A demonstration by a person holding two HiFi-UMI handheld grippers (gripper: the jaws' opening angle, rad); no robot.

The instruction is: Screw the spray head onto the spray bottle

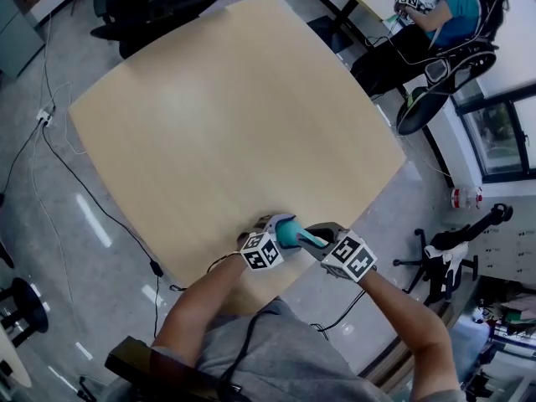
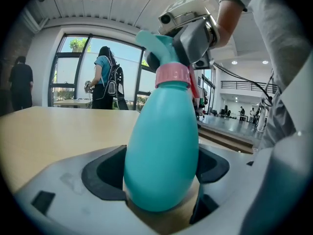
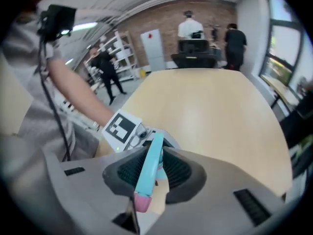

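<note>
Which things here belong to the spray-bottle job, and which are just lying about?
Job:
teal spray bottle, clamped in the left gripper
spray head with pink collar, on its neck, gripped by the right gripper

Lying about:
office chairs
floor cables
seated person at another desk

The left gripper (image 2: 159, 173) grips the spray bottle (image 2: 161, 131): smooth, softly glossy teal plastic, with a pink plastic collar (image 2: 172, 75). The right gripper (image 3: 155, 160) is matt grey plastic, with ribbed black rubbery pads (image 3: 126, 173) either side of the plastic spray head (image 3: 145, 180). Beneath both claws, the table (image 1: 234, 124) looks like pale satin wood.
</note>
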